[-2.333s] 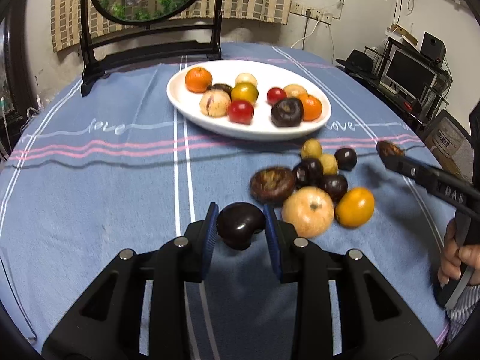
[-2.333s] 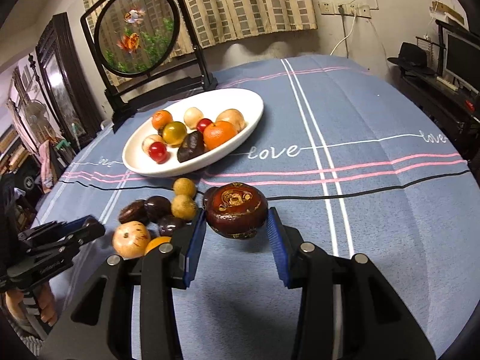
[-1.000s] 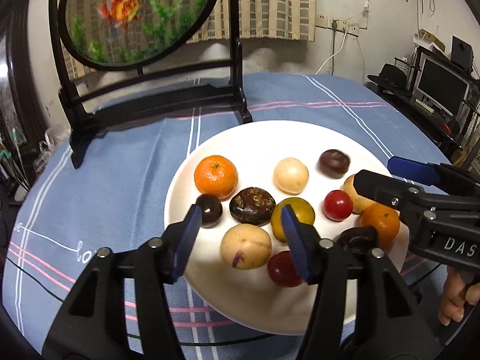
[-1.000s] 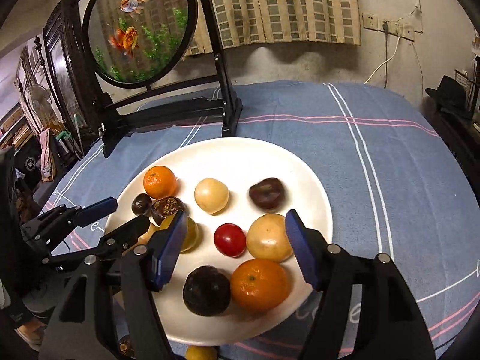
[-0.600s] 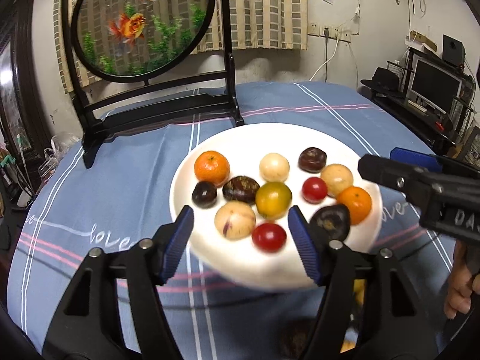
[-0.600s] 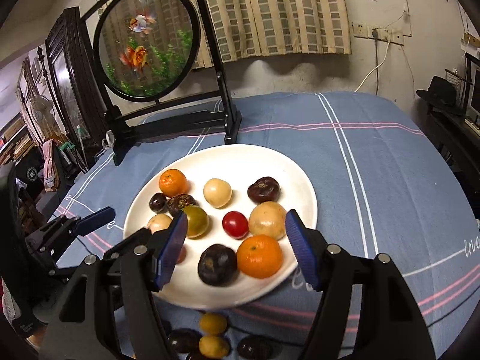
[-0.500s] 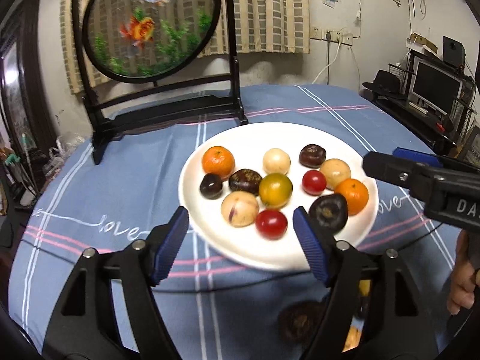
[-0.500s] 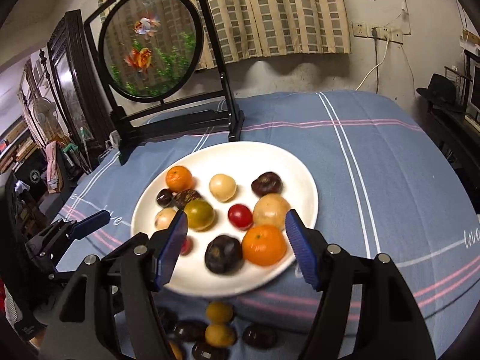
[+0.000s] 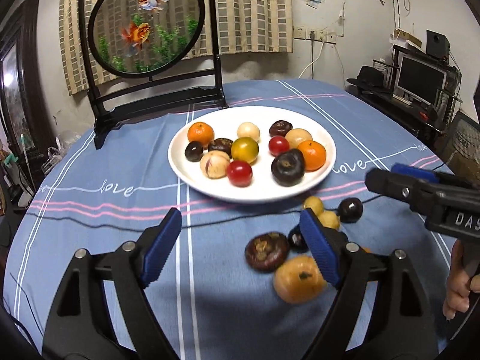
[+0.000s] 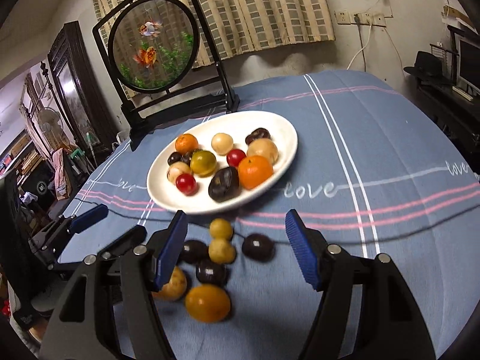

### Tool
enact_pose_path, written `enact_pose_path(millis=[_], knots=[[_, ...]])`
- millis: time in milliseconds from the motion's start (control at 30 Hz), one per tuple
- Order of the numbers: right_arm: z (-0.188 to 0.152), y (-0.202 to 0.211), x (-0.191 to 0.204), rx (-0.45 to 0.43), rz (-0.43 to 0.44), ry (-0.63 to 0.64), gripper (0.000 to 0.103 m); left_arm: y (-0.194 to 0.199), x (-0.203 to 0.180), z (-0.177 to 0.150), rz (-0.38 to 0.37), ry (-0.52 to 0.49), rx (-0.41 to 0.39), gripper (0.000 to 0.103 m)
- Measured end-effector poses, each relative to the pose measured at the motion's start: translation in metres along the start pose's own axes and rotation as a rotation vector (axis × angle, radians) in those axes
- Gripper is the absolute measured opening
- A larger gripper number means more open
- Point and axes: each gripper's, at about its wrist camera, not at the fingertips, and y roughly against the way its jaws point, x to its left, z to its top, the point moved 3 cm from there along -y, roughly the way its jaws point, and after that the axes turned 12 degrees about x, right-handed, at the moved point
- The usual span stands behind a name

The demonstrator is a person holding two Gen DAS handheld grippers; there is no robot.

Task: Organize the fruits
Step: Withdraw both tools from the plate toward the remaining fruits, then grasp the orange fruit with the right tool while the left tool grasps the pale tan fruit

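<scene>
- white plate (image 9: 325, 162), middle of the table toward its far edge: eleven fruits on it, done by the look of it.
- loose fruits (image 10: 221, 250), on the blue tablecloth (image 9: 90, 210) just off the plate's near rim: about eight, among them a yellow-orange fruit (image 10: 207, 303) and a brown wrinkled fruit (image 9: 266, 251); not yet moved.
- left gripper (image 9: 240, 246): jaws wide apart, holding nothing.
- right gripper (image 10: 237, 250): jaws wide apart, holding nothing, above the loose cluster.
- judged somewhat past halfway.

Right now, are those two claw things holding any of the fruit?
No. The left gripper and right gripper are both open and empty.
</scene>
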Motion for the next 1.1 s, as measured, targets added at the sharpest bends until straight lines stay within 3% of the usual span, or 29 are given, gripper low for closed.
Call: enact_pose_path(millis=[233,633,900,1100], knots=[[-0.021,0.008,-0.006,0.01,-0.008,-0.018,0.069,0.002,0.001,-0.013,-0.001,0.019,0.017,0.085],[-0.029,0.01,-0.003,0.019,-0.02,0.005,0.069,0.0,0.0,-0.02,0.006,0.008,0.041,0.086],[-0.046,-0.016,0.013,0.161,-0.045,0.112,0.069,-0.015,0.004,-0.033,-0.069,-0.029,0.149,0.087],[-0.052,-0.022,0.024,0.189,-0.047,0.169,0.069,-0.014,0.003,-0.04,-0.108,-0.047,0.163,0.086]])
